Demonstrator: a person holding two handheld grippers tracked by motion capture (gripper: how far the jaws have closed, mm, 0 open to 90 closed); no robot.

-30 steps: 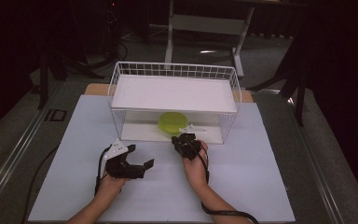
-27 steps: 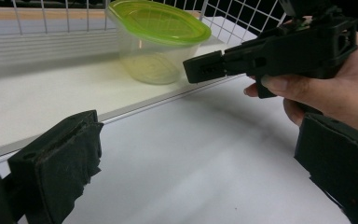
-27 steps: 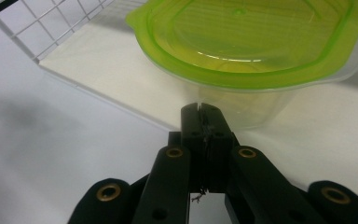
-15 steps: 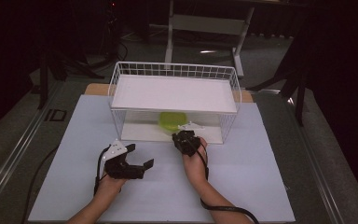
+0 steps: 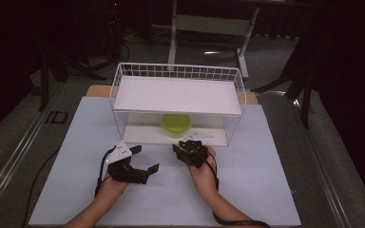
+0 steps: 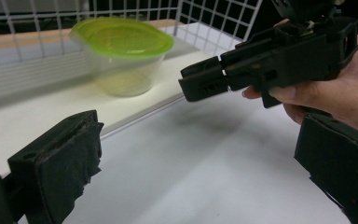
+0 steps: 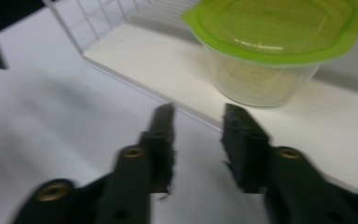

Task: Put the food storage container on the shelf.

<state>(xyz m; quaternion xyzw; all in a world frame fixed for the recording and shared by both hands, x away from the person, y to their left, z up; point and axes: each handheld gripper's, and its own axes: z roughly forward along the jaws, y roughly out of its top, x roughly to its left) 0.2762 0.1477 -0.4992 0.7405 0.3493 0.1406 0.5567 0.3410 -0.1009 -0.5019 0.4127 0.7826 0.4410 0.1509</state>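
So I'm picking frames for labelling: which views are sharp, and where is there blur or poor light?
High view: sharp on the white table, dark room all around. Right gripper view: motion blur smears the right tool and the green-lidded container. Left gripper view: container soft, near left tool pad out of focus.

Upper shelf (image 5: 178, 95) and wire basket (image 5: 240, 83) hem the container (image 5: 176, 124); front stands open.

One lidded container (image 5: 176, 124), one wire rack (image 5: 178, 72), two grippers, left (image 5: 132, 167), right (image 5: 189, 151)

Dim room, lit tabletop; right gripper view motion-blurred.
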